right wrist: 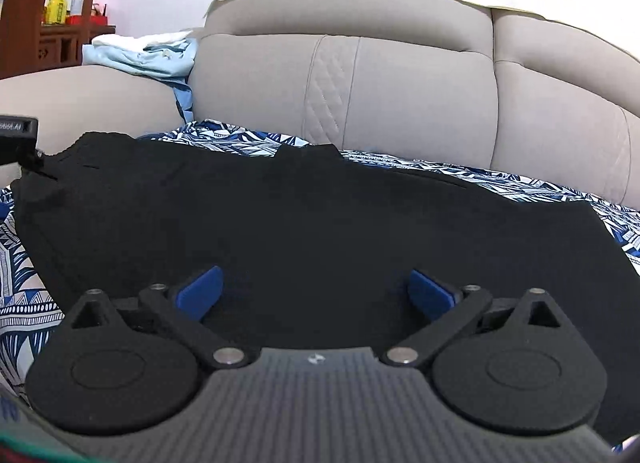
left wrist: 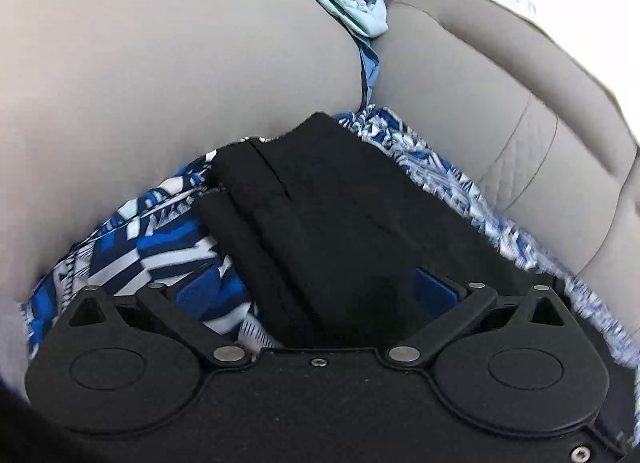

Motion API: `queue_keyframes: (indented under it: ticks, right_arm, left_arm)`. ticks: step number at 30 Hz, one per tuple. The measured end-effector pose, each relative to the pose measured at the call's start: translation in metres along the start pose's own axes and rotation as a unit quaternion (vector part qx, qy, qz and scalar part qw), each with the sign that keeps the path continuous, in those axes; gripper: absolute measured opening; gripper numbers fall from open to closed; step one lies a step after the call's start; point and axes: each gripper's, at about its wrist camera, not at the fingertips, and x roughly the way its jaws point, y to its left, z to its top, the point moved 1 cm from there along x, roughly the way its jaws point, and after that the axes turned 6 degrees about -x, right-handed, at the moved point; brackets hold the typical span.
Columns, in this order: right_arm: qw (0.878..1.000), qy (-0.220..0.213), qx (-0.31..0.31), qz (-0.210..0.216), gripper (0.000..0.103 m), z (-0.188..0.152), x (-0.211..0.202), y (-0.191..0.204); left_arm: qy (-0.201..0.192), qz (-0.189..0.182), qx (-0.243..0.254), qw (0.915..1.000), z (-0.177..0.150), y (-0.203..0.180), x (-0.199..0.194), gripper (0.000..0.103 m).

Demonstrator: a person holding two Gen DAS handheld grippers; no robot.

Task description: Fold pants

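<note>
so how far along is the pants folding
Done: the black pants lie in layers on the patterned cloth over the sofa, so a fold seems made. In hand: nothing; left gripper and right gripper are open above the fabric. Left: probably another fold.

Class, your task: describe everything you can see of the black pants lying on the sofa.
The black pants are plain, matte, soft-looking fabric, lying mostly flat across a blue-and-white patterned cloth on the beige sofa. From the left wrist view they appear folded lengthwise, with layered edges and a seam showing. One end lies near the sofa's armrest. Both tongs, left and right, stand open over them, gripping nothing.
</note>
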Motion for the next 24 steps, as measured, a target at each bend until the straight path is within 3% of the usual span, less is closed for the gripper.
queue_keyframes:
  ticks: [4, 6, 7, 8, 9, 10, 12, 14, 19, 20, 21, 22, 24]
  right_arm:
    - [1.0, -0.003, -0.001, 0.0, 0.103, -0.001, 0.0, 0.001]
    - [1.0, -0.004, -0.001, 0.001, 0.103, -0.001, 0.0, 0.001]
    - [1.0, -0.005, -0.001, 0.001, 0.103, -0.001, 0.0, 0.001]
    - [1.0, -0.005, -0.001, 0.001, 0.103, -0.001, 0.0, 0.001]
    - [1.0, -0.005, -0.002, 0.003, 0.103, -0.001, 0.0, 0.0]
    - [1.0, -0.006, -0.002, 0.003, 0.103, -0.002, 0.0, 0.0]
    - [1.0, -0.006, -0.002, 0.002, 0.103, -0.002, 0.0, 0.0]
    - [1.0, -0.007, -0.001, 0.002, 0.103, -0.002, 0.0, 0.0]
    - [1.0, -0.007, -0.002, 0.002, 0.103, -0.003, 0.0, 0.0]
    - [1.0, -0.007, -0.001, 0.002, 0.103, -0.003, 0.0, 0.0]
    - [1.0, -0.006, -0.001, 0.002, 0.103, -0.003, 0.0, 0.0]
    - [1.0, -0.005, -0.001, 0.003, 0.103, -0.002, 0.0, 0.0]
    - [1.0, 0.004, -0.003, 0.008, 0.103, 0.001, -0.001, -0.002]
  left_arm:
    - [-0.014, -0.023, -0.056, 0.9981, 0.013, 0.014, 0.01, 0.1]
    - [-0.024, -0.024, -0.075, 0.9966, 0.017, 0.02, 0.014, 0.095]
    - [-0.029, -0.017, -0.08, 0.9962, 0.018, 0.021, 0.014, 0.083]
    - [-0.036, -0.002, -0.085, 0.9958, 0.019, 0.022, 0.013, 0.042]
    - [-0.05, 0.026, -0.087, 0.9946, 0.019, 0.021, 0.008, 0.017]
    - [-0.06, 0.037, -0.078, 0.9945, 0.018, 0.019, 0.004, 0.017]
    - [-0.072, 0.019, -0.047, 0.9962, 0.014, 0.015, 0.0, 0.021]
    - [-0.055, 0.039, -0.027, 0.9973, 0.012, 0.012, 0.009, 0.037]
    - [-0.057, 0.019, -0.065, 0.9961, 0.016, 0.018, 0.024, 0.059]
    - [-0.057, 0.017, -0.077, 0.9953, 0.019, 0.017, 0.028, 0.056]
    - [-0.059, 0.024, -0.086, 0.9942, 0.021, 0.017, 0.03, 0.045]
    - [-0.06, 0.036, -0.094, 0.9931, 0.022, 0.016, 0.032, 0.02]
    - [-0.063, 0.03, -0.111, 0.9914, 0.025, 0.015, 0.031, 0.017]
